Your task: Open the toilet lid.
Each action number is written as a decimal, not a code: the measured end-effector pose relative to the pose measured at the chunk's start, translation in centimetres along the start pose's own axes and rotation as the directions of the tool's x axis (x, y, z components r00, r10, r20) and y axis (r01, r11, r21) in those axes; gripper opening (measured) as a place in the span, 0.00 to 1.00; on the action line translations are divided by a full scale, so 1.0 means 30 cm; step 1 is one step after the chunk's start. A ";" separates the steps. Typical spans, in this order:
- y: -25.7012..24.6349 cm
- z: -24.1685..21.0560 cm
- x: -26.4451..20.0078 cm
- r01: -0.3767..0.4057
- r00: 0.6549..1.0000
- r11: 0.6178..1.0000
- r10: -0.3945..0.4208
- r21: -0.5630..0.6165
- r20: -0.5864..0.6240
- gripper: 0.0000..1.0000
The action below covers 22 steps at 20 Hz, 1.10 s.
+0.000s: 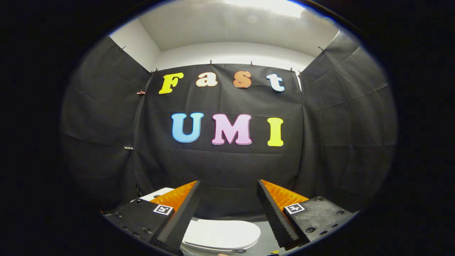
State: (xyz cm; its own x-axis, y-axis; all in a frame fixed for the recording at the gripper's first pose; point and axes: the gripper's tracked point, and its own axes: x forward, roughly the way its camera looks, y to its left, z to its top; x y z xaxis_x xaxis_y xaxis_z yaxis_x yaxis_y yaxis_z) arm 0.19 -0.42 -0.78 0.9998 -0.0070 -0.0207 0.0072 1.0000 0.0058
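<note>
Seen from a camera riding on a hand-held gripper (227, 185), looking forward along its two fingers into a booth walled with black cloth (227, 167). At far left, beyond the left finger (183, 209), a small white corner of what is probably the toilet tank (156, 193), up against the cloth wall. Fingers spread wide apart, pinching nothing, with open air and cloth showing in the gap between the tips. Low down in that gap, below and slightly nearer than the fingertips, the toilet lid (222, 233): white, smooth, closed flat on the bowl, with its rounded front edge bulging to the right under the right finger (272, 213) and its left part hidden behind the left finger. Long axis of the lid apparently running left to right across the fingers, tank end at left, free front edge at right, though the fisheye bend makes this uncertain. Gripper held level and well above the lid, not touching it. Lid still fully down, task not yet begun. Judged need: dropping the fingers and tilting downward toward the right-hand front rim, then catching that edge to swing it up toward the tank. A strip of pale floor (265, 245) just right of the lid.
</note>
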 end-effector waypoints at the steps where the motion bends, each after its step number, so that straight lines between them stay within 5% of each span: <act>1: 0.001 -0.002 -0.001 0.000 1.000 1.000 0.000 -0.002 -0.001 0.98; 14: -0.046 -0.080 0.042 0.022 0.999 0.997 -0.019 0.072 -0.046 0.98; 22: -0.155 -0.261 0.105 0.076 0.991 0.988 -0.060 0.137 -0.117 0.98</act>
State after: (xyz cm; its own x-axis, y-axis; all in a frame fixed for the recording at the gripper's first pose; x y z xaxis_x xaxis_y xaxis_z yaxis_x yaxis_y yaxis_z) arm 3.14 -5.05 -8.71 0.9883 -0.0660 -0.1377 0.0856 0.9863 0.1413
